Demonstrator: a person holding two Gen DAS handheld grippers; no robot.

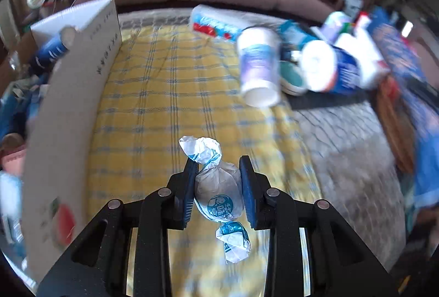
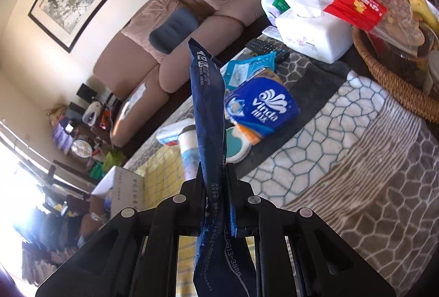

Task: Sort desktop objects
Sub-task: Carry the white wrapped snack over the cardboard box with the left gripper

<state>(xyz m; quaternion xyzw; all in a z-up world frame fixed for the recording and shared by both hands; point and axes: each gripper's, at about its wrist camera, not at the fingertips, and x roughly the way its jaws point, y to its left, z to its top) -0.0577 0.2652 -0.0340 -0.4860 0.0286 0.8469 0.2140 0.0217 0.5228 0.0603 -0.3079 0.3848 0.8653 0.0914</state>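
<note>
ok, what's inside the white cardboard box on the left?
From the left wrist view, the white cardboard box shows a dark blue can poking above its rim. The near wall hides everything lower down, so the rest of its contents cannot be seen.

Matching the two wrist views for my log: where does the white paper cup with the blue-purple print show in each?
Left wrist: the white paper cup with the blue-purple print stands upper right of centre, at the far edge of the yellow checked cloth.
Right wrist: the cup is low centre, mostly hidden behind the held dark blue wrapper.
Shared landmark: the white cardboard box.
</note>
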